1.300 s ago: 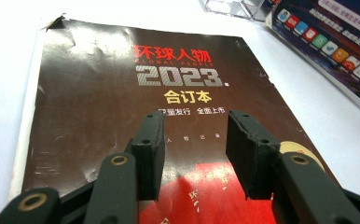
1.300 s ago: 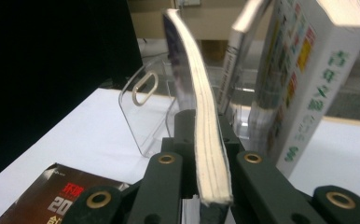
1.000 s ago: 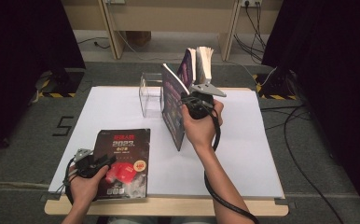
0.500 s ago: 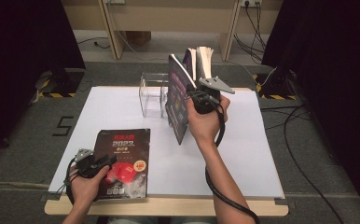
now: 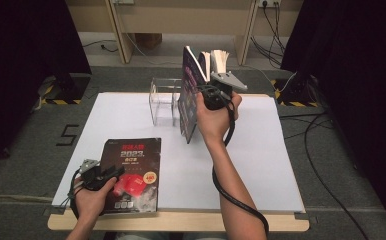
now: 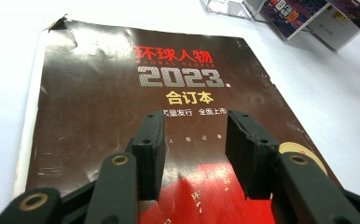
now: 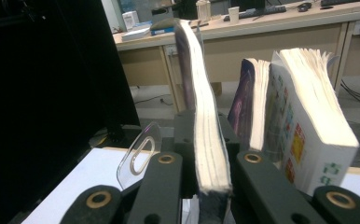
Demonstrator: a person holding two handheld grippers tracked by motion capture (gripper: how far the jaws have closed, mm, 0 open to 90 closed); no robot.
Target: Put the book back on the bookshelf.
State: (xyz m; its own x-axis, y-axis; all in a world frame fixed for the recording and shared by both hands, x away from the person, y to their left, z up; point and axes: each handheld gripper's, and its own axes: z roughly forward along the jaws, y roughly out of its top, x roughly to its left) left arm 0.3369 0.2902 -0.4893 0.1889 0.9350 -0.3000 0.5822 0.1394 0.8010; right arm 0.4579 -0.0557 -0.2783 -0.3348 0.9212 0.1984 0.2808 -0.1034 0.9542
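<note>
While the right gripper pinches a book above the white table, left fingers gape.

The left hand sits low at the near edge of the table, wrist bent a little, wrapped around the left gripper, which points forward and lies nearly level. In the left gripper view its 2 black jaws stand apart with a clear gap and nothing pressed between the pads.

The right forearm reaches forward from the near edge, raised above the table, cable trailing along it. The right hand holds the right gripper upright, grey plate on top, jaws clamped tight on a thin magazine.
</note>
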